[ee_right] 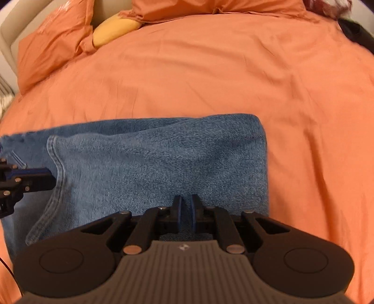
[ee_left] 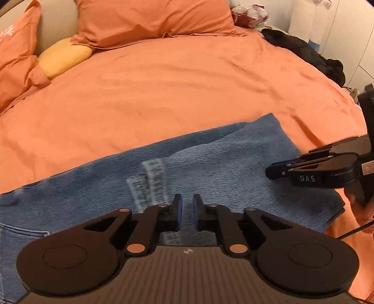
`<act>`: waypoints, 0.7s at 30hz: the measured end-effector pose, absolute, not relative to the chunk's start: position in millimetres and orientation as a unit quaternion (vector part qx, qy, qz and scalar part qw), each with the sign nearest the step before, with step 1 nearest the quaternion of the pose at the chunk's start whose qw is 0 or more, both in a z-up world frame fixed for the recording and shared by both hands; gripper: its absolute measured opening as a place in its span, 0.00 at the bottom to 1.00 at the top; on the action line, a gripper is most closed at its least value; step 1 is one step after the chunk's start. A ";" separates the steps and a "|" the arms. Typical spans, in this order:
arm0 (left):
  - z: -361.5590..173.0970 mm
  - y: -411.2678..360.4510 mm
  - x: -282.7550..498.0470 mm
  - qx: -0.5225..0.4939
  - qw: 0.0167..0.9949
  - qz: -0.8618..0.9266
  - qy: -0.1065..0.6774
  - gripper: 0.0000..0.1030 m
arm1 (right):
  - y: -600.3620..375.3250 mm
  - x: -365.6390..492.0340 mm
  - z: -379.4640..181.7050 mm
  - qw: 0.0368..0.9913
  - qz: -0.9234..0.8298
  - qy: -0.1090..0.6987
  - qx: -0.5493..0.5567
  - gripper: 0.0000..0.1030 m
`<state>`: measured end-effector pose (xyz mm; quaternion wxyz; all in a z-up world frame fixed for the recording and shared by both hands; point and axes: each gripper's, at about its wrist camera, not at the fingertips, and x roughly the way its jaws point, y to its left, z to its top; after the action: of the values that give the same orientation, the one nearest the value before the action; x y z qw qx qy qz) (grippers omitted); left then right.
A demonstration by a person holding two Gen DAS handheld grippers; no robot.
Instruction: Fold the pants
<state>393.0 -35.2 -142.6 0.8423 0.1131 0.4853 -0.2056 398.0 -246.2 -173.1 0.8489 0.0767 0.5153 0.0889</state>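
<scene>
Blue denim pants (ee_left: 210,168) lie folded flat on an orange bed cover (ee_left: 163,88); they also show in the right wrist view (ee_right: 152,163). My left gripper (ee_left: 187,211) hovers over the pants near the hem ends, its jaws a small gap apart with nothing between them. My right gripper (ee_right: 186,210) sits over the folded end, its jaws nearly closed with a narrow gap and empty. The right gripper also shows in the left wrist view (ee_left: 275,171); the left gripper shows at the left edge of the right wrist view (ee_right: 50,179).
Orange pillows (ee_left: 152,18) and a yellow cushion (ee_left: 63,56) lie at the head of the bed. Dark clothing (ee_left: 311,53) sits at the bed's far right edge beside a white wall.
</scene>
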 end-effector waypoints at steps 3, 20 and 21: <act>-155.5 -41.1 390.9 0.139 0.826 -0.186 0.514 0.16 | -252.1 389.5 -154.9 0.844 0.102 0.521 0.070 0.06; -178.6 -17.5 362.3 0.141 0.811 -0.187 0.537 0.21 | -263.7 304.6 -164.2 0.830 0.114 0.546 0.007 0.17; -179.6 -16.1 365.1 0.133 0.810 -0.185 0.540 0.21 | -263.6 306.8 -164.2 0.829 0.112 0.548 0.009 0.17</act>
<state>365.1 -16.1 -179.6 0.8103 0.1333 0.5400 -0.1848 306.8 -263.6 -164.2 0.8288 0.0086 0.5482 0.1120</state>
